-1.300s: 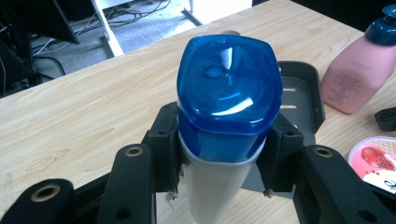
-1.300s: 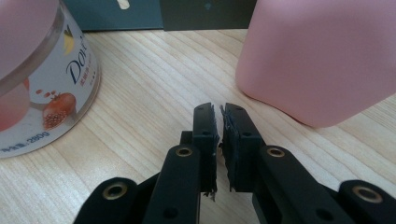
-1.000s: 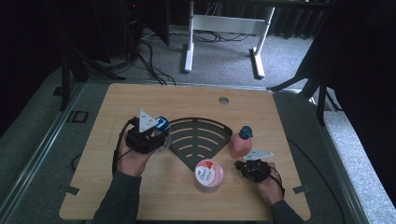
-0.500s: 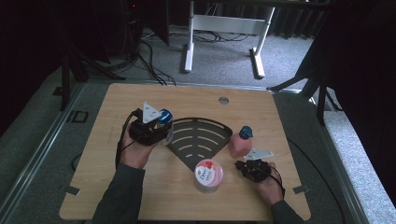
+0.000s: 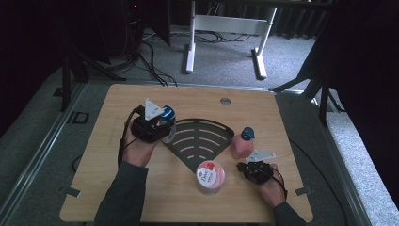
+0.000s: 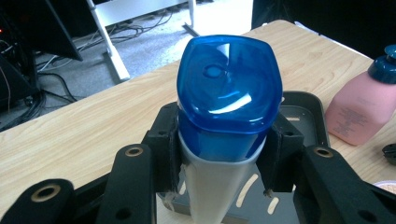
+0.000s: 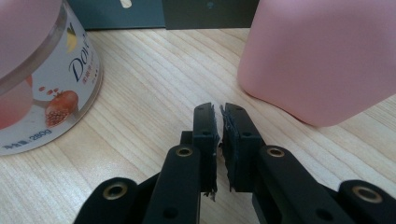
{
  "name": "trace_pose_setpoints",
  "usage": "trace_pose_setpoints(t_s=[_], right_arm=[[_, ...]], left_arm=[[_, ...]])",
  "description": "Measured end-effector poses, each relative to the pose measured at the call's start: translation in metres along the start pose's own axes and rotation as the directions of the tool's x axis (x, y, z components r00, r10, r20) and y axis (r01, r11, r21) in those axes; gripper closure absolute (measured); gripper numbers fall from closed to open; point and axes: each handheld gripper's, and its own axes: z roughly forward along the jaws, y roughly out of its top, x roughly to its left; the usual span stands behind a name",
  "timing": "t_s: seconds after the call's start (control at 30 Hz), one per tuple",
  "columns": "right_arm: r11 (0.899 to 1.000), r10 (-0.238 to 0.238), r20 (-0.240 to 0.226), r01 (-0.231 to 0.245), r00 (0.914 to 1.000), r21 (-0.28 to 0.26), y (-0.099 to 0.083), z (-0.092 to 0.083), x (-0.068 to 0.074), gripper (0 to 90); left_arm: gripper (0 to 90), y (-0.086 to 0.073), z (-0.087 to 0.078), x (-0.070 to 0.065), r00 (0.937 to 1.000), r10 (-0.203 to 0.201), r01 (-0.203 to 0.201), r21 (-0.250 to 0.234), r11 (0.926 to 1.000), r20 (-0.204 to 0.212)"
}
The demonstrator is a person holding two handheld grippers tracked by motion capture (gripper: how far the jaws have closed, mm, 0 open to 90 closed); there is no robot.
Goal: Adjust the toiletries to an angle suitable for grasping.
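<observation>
Wooden counter [image 5: 94, 188]: my left tongs [image 5: 162, 129], clamped on the blue-capped bottle [image 6: 226, 100], have carried it up-left from the black quarter-round rack's [image 5: 202, 141] edge, suggesting placement remains pending, while right tongs [image 7: 217, 121] rest closed and empty beside the pink bottle [image 5: 241, 146].

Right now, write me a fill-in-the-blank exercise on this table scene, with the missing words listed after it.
1. The left gripper is shut on a white bottle with a ____ cap.
2. The jaws of the right gripper are shut with ____ between them.
3. The pink bottle stands on the wooden table beside the black fan-shaped ____.
4. The brand name on the pink jar reads ____.

Missing words: blue; nothing; rack; Dove
</observation>
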Motion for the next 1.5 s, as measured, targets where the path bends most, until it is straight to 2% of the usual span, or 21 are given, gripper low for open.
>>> trace_pose_setpoints(t_s=[0.43, 1.5], right_arm=[[1.000, 0.003, 0.004, -0.003, 1.0000, 0.001, -0.001, -0.001, 0.000, 83.7], [1.000, 0.000, 0.004, 0.000, 1.0000, 0.001, -0.001, -0.001, 0.000, 83.6]], left_arm=[[56.0, 0.003, 0.003, 0.005, 1.0000, -0.009, 0.009, -0.001, 1.0000, 0.004], [56.0, 0.012, 0.004, 0.002, 1.0000, -0.006, 0.006, -0.023, 0.9997, 0.008]])
